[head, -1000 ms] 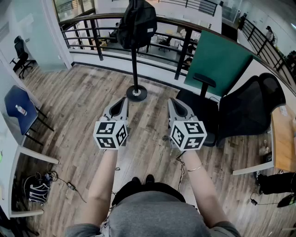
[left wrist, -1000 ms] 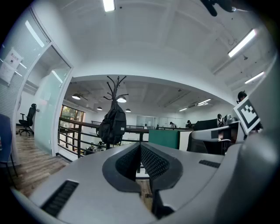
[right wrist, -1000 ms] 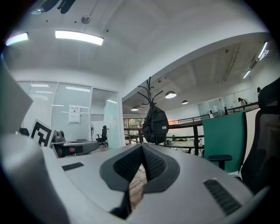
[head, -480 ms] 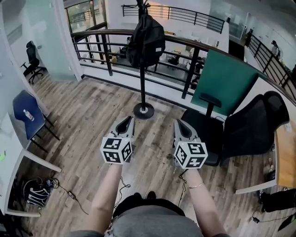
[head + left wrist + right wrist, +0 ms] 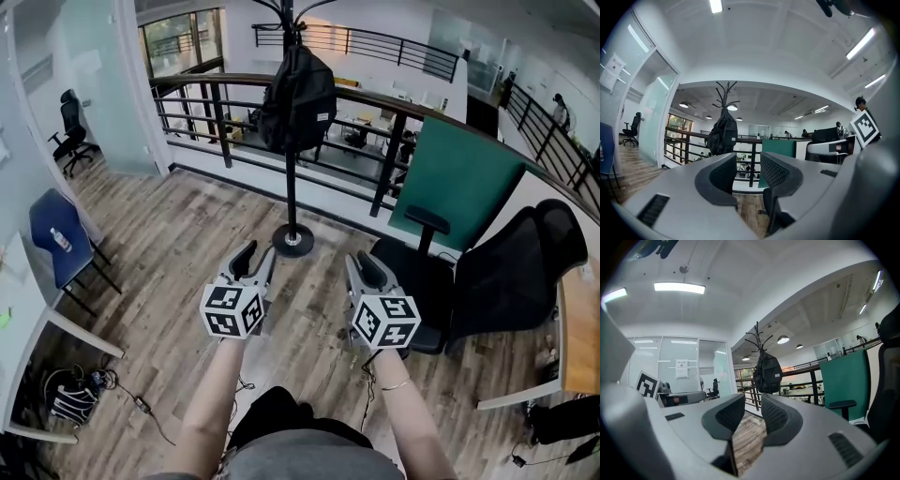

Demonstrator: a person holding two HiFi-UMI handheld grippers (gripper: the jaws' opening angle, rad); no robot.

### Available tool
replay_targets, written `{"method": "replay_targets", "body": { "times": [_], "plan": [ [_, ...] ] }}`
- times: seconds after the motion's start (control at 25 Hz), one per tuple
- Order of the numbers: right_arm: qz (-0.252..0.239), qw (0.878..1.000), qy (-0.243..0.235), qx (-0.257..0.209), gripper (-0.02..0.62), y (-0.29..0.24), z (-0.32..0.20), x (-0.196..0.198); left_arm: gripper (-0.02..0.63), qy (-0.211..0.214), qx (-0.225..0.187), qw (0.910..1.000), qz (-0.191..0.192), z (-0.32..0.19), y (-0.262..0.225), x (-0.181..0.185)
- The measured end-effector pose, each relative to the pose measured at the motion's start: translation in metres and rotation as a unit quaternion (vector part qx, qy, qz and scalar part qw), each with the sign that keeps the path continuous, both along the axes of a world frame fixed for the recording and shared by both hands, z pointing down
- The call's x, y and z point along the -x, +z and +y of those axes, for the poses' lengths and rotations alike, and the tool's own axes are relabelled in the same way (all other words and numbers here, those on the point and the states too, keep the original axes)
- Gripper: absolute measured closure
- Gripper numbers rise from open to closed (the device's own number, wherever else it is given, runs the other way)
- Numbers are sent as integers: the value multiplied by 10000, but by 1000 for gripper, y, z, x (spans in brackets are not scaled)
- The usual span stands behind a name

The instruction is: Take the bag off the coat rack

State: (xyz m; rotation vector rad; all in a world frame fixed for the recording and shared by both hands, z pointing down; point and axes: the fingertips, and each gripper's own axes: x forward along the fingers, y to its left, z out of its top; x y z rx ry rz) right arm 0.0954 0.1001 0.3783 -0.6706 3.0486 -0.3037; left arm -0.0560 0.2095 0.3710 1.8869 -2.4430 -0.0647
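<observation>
Wood floor point(image 5: 178, 234) by railing point(image 5: 389, 155): bag point(image 5: 298, 98) hangs on coat rack point(image 5: 292, 202). Left tool point(image 5: 258, 255) and right tool point(image 5: 361, 262) have just been opening, nothing between jaws.

The coat rack point(image 5: 292, 178) is standing on the floor point(image 5: 178, 225), its base resting just before the railing point(image 5: 375, 97) that is running across behind it. The bag point(image 5: 298, 98) is hanging high on the rack's pole, against the railing's top bar. To the right of the rack, a partition panel point(image 5: 455, 183) is leaning up in front of the railing, and an office chair point(image 5: 511, 258) is sitting just before that panel. Beyond the chair, a counter point(image 5: 579, 319) is lying along the right edge. At the left, a small chair point(image 5: 54, 239) is carrying a bottle point(image 5: 61, 241) on its seat, beside another counter point(image 5: 19, 309), with cables point(image 5: 80, 392) lying underneath.
</observation>
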Motion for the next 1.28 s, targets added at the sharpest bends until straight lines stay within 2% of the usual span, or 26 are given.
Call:
{"method": "replay_targets", "body": {
  "times": [0.16,0.36,0.6,0.96,1.28],
  "plan": [
    [-106,9999,-94,-8,485,-7,-11,6,453,-76,-47,10000,-10,-10,-6,12],
    [-192,9997,-150,67,434,-9,-29,20,439,-116,-47,9999,-3,-28,-10,31],
    [-204,9998,-46,-21,379,-10,-67,54,430,-102,-97,9999,0,-66,-6,73],
    [-158,9996,157,-191,341,-16,-149,148,407,-78,-139,9999,3,-144,-12,176],
    [-248,9980,305,-497,337,-53,-222,228,385,40,-261,9995,-154,-212,-45,263]
  ]
}}
